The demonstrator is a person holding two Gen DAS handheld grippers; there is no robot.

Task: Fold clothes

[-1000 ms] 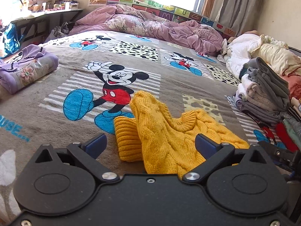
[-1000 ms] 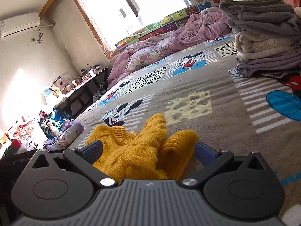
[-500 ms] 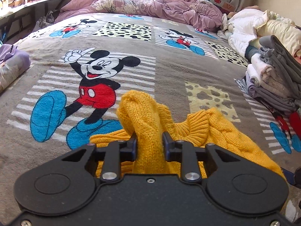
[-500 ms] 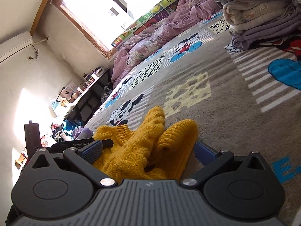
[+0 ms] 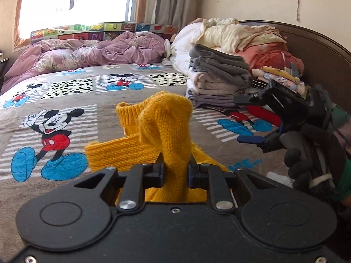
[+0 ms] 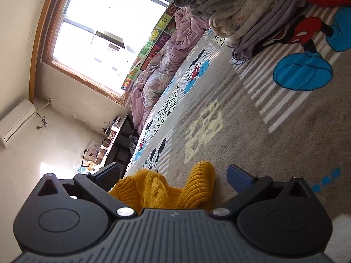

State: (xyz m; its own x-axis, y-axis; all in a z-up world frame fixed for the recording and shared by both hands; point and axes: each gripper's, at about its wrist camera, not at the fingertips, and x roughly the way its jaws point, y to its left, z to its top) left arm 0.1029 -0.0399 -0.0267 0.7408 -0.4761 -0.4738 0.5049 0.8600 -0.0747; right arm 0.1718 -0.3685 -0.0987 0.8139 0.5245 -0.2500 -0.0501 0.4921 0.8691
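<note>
The right gripper (image 6: pixel 173 176) gapes wide over the yellow sweater (image 6: pixel 158 189) on the cartoon-print blanket (image 6: pixel 252 135).

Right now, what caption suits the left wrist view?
Left gripper pinches a yellow sweater above the bed; right gripper open alongside.

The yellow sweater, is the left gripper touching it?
Touching. The left wrist view shows the left gripper with its jaws pinched shut on a bunched fold of the sweater, knit pressed against both.

Black gripper (image 5: pixel 174 168), blue pads; black glove (image 5: pixel 307 153), green sleeve (image 5: pixel 342 182).
</note>
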